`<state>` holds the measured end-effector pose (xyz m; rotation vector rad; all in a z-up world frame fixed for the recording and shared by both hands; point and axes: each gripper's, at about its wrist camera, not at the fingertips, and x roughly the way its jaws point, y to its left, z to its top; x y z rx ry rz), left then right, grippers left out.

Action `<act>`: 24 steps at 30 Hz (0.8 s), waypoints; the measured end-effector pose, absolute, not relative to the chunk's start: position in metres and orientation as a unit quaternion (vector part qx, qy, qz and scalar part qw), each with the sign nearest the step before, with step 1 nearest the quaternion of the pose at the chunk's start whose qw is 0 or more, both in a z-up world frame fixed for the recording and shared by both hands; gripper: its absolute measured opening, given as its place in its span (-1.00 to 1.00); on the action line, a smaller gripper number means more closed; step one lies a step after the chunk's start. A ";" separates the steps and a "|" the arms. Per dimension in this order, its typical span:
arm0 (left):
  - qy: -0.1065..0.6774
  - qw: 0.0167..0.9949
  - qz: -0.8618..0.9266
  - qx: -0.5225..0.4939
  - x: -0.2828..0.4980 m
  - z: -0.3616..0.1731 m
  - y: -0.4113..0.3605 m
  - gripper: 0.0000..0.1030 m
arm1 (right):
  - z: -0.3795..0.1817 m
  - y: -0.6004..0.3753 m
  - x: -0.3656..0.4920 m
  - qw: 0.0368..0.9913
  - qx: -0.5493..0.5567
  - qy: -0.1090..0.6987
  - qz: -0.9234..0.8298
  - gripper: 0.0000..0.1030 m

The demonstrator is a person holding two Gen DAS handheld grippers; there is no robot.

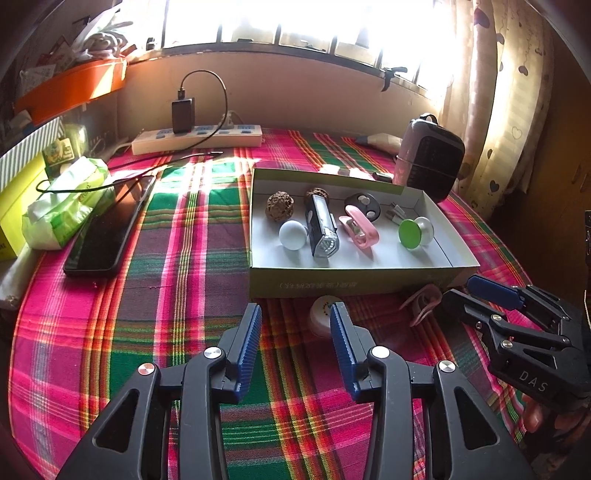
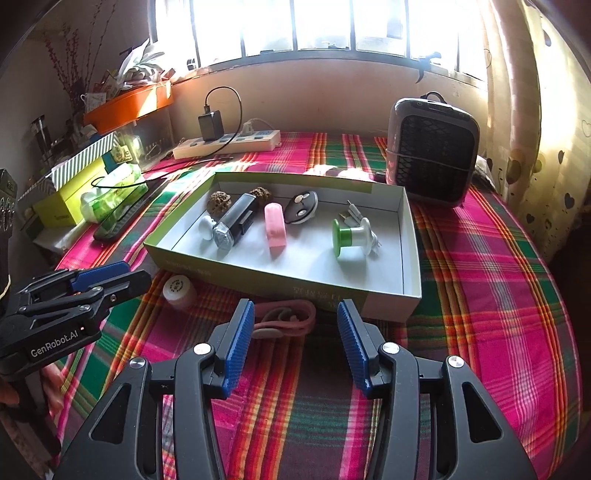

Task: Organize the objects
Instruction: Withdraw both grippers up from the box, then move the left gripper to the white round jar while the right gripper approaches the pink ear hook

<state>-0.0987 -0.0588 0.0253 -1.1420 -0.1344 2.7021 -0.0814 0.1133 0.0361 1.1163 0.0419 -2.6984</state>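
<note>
Your left gripper (image 1: 295, 314) hangs open and empty above the plaid cloth (image 1: 184, 258), its jaws left of the small white round jar (image 1: 323, 314) lying just in front of the near wall of the shallow box (image 1: 351, 284). Shift right so the jar sits squarely between the pads before closing. Your right gripper (image 2: 295, 314) is likewise open and empty, lined up on the pink clip (image 2: 286, 319) near that wall; come down straight.

Blown-out window (image 1: 295, 18) backlight, dark fisheye corners
</note>
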 end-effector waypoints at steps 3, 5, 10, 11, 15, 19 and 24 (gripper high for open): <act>-0.043 0.109 0.913 -0.391 -0.100 0.023 -0.055 -0.27 | 0.030 0.115 -0.080 0.111 0.387 0.011 -0.915 0.03; -0.045 0.116 0.909 -0.397 -0.102 0.020 -0.053 -0.27 | 0.027 0.116 -0.080 0.112 0.392 0.007 -0.913 0.06; -0.051 0.122 0.903 -0.409 -0.108 0.013 -0.050 -0.26 | 0.022 0.115 -0.081 0.118 0.401 0.003 -0.908 0.07; -0.052 0.125 0.900 -0.414 -0.110 0.012 -0.049 -0.25 | 0.021 0.114 -0.082 0.120 0.403 0.004 -0.907 0.07; -0.048 0.126 0.898 -0.418 -0.114 0.009 -0.045 -0.24 | 0.019 0.110 -0.084 0.124 0.407 0.006 -0.905 0.08; -0.049 0.127 0.897 -0.420 -0.117 0.008 -0.044 -0.23 | 0.019 0.106 -0.088 0.118 0.409 0.002 -0.905 0.09; -0.048 0.126 0.896 -0.423 -0.119 0.007 -0.045 -0.23 | 0.017 0.101 -0.093 0.103 0.413 0.009 -0.905 0.23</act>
